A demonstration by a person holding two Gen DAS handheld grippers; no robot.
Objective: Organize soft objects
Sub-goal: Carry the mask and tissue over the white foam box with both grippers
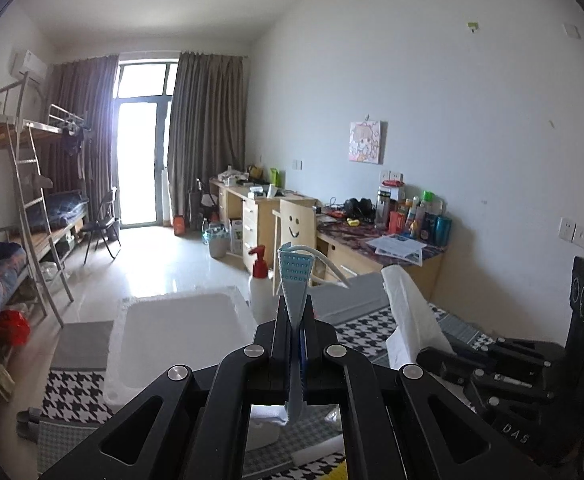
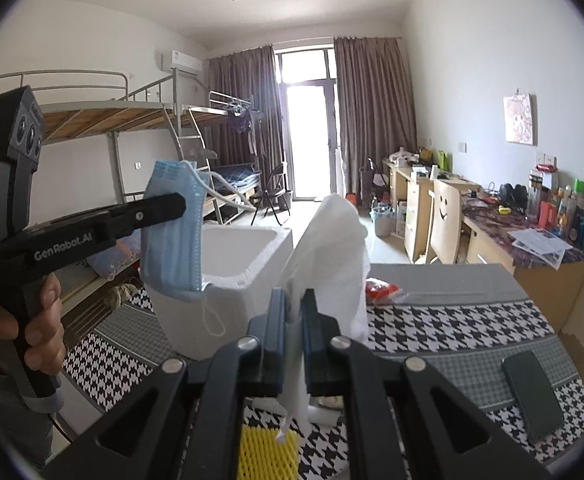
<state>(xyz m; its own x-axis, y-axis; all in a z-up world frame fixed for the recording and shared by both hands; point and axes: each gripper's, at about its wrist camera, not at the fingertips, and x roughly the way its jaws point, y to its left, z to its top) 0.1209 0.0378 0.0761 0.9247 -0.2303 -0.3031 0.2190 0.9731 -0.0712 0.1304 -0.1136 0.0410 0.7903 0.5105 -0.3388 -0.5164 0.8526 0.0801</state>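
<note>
Left gripper (image 1: 293,320) clamping blue mask (image 1: 295,272), right gripper (image 2: 293,312) pinching white mask (image 2: 327,256), only right view shows phone (image 2: 533,394)

The left tongs (image 2: 172,204) carry white lettering "GenRobot.AI" along the black body. The right tongs (image 1: 423,354) show what looks like "DAS" near the lower edge. Labels on the bottles stay unreadable.

Pleated blue cloth mask (image 2: 174,232), matt white foam box (image 2: 248,268).
</note>
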